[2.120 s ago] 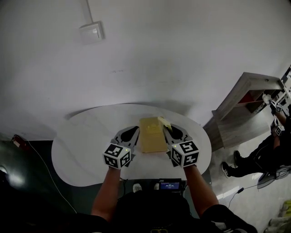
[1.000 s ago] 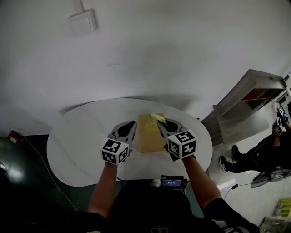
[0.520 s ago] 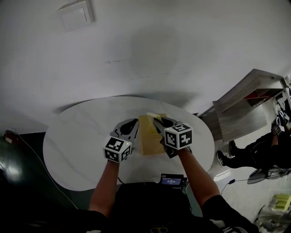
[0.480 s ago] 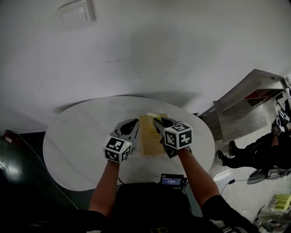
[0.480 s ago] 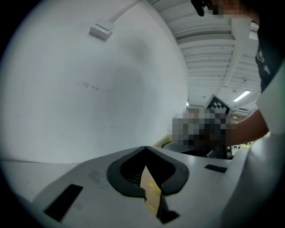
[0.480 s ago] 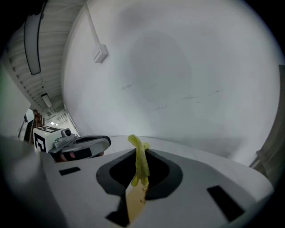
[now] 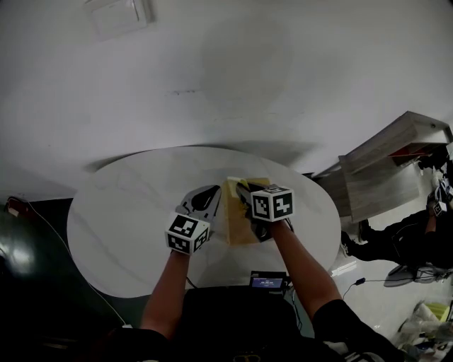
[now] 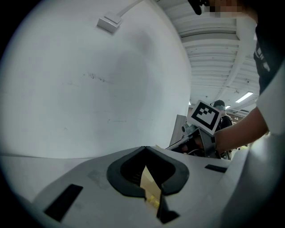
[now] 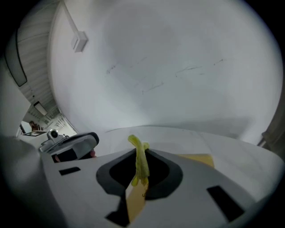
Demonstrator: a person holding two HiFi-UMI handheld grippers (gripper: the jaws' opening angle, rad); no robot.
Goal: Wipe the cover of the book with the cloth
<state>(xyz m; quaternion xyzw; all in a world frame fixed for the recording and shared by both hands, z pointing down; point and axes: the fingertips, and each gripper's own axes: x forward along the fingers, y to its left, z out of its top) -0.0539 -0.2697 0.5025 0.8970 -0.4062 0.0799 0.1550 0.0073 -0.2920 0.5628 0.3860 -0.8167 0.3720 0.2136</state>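
**Book [image 7: 234,225] flat on the table [image 7: 120,212], cloth [image 9: 140,161] pinched over it**

We see the tan book lying flat on the round white table, a little right of the middle and toward the near edge; in the right gripper view one of its corners shows to the right of the jaws. The cloth is a thin yellow strip standing upright at the tips of the right gripper [image 7: 242,188]; those jaws are clenched on it, and a sliver of tan cover shows through the slit below them. From the head view the right gripper sits over the right part of the book, its marker cube above the cover; we cannot tell whether the cloth touches the cover.

The left gripper [image 7: 211,193] is at the book's left edge; its jaws are drawn together at the tips, with only a narrow tan sliver of book visible in the gap lower down; we cannot tell whether it pinches the edge.

Farther out, a pale wall [image 7: 248,85] rises beyond the table, with a switch box [image 7: 117,14] high on the left; a wooden shelf unit [image 7: 389,162] stands to the right; a small lit screen [image 7: 267,281] sits at the near edge of the table.
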